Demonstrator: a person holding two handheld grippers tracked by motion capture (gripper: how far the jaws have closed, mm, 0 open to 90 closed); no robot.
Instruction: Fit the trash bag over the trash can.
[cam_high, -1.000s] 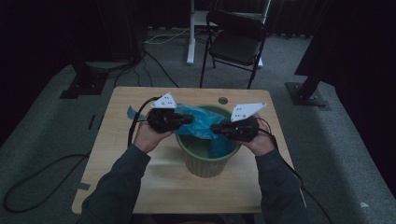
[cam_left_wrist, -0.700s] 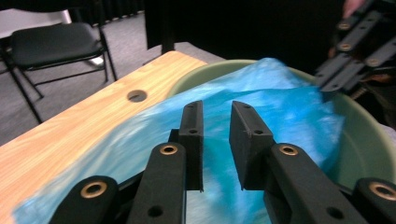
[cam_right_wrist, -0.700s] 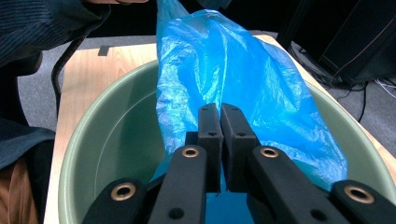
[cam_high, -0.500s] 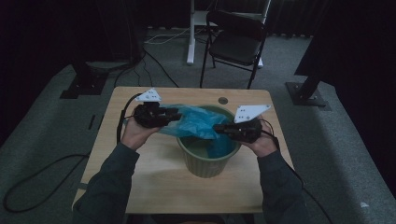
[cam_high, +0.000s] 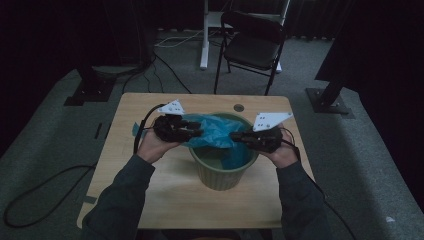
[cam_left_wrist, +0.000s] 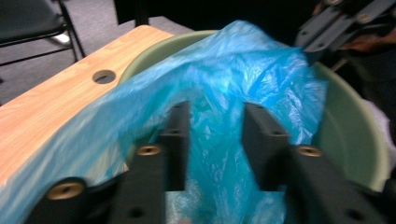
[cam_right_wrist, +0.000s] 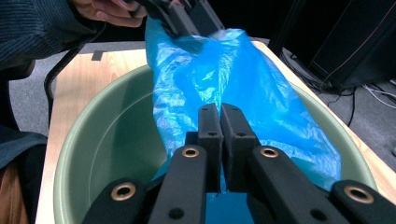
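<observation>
1. Since the earlier frames, my left gripper (cam_high: 197, 133) has swung out to the bin's left rim and come partly back, while my right gripper (cam_high: 235, 136) has stayed over the right rim.
2. The blue bag (cam_high: 215, 131) is draped across the mouth of the green bin (cam_high: 220, 172), stretched between both tools, with part hanging inside.
3. My right jaws are pressed together on a fold of the bag; my left jaws stand apart with plastic lying between them, not pinched.
4. Risk: if I pull right now, the film slides off the left side and bunches into the bin.
5. Risk: a hard tug against the rim could tear the thin plastic or tip the bin on the table (cam_high: 150, 190).
</observation>
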